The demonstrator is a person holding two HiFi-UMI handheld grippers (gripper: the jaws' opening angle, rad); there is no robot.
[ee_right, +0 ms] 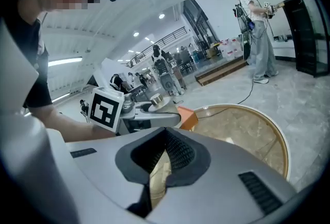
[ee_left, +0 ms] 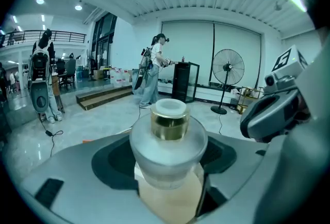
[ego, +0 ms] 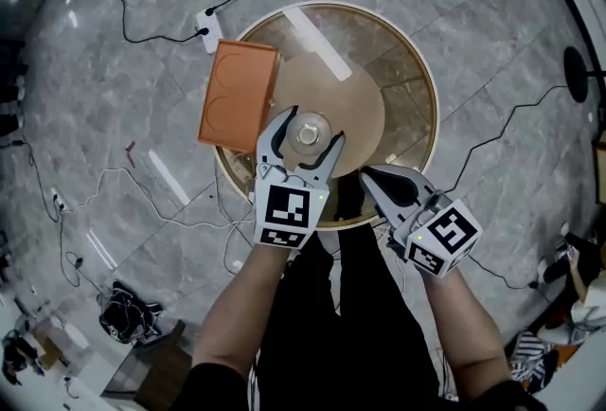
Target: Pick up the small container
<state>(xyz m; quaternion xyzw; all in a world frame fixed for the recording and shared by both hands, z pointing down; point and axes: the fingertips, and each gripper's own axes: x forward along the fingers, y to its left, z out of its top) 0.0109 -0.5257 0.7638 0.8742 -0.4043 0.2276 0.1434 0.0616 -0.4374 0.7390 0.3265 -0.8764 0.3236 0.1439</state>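
Surrounding floor (ego: 114, 97): grey marble tiles on all sides of the desk, with a white power strip (ego: 207, 30) lying just beyond the desk's far left edge.
Desk (ego: 417, 106): round, with a glass top and a pale gold rim, seen from steeply above.
Person: seen from above in dark clothing, with both bare forearms (ego: 237, 305) reaching forward, one tool in each hand.
Tan disc (ego: 355, 101): a flat circle lying on the middle of the desk.
Orange box (ego: 237, 95): flat and rectangular, resting on the desk's left edge and hanging partly over the rim.
Left tool (ego: 311, 127): over the near part of the tan disc. Its two jaws are closed against opposite sides of the small container. Its marker cube (ego: 287, 213) faces up.
Right tool (ego: 371, 178): just to the right of the left tool, over the desk's near rim. Its jaws are together with nothing between them. Its marker cube (ego: 445, 234) is tilted.
Small container (ego: 309, 132): a frosted, rounded jar with a gold collar and a white cap, upright between the left tool's jaws, above the tan disc.
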